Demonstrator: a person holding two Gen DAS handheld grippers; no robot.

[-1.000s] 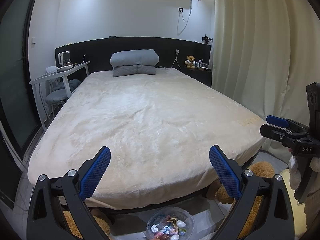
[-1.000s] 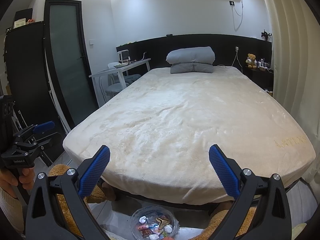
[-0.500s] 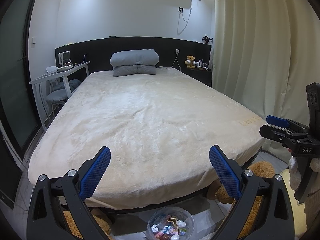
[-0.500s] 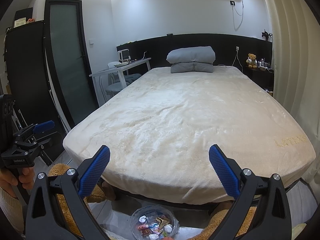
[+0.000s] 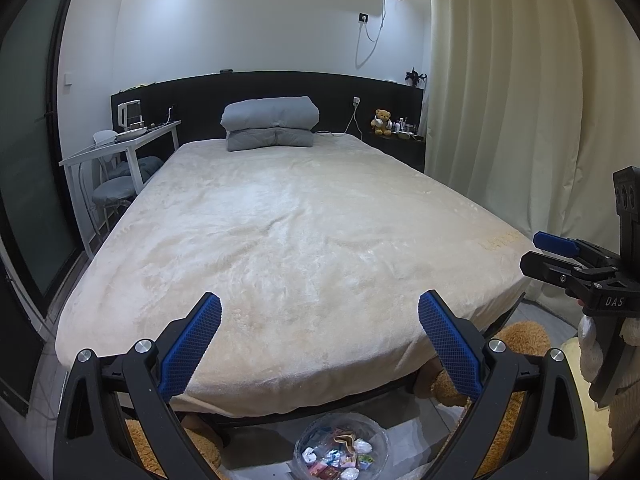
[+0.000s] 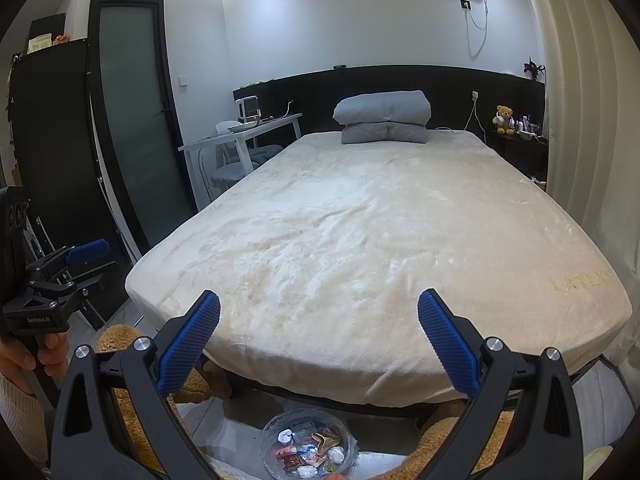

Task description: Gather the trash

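Both the left gripper (image 5: 320,340) and right gripper (image 6: 319,338) are spread wide and hold nothing above the near end of a cream bed (image 5: 296,240), with a clear bowl of trash (image 5: 341,453) below on the floor.

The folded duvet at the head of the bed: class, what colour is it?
Grey. The folded duvet shows best in the right wrist view.

One bed (image 5: 288,232), two grey pillows (image 5: 270,126), one bowl of wrappers (image 5: 340,450).
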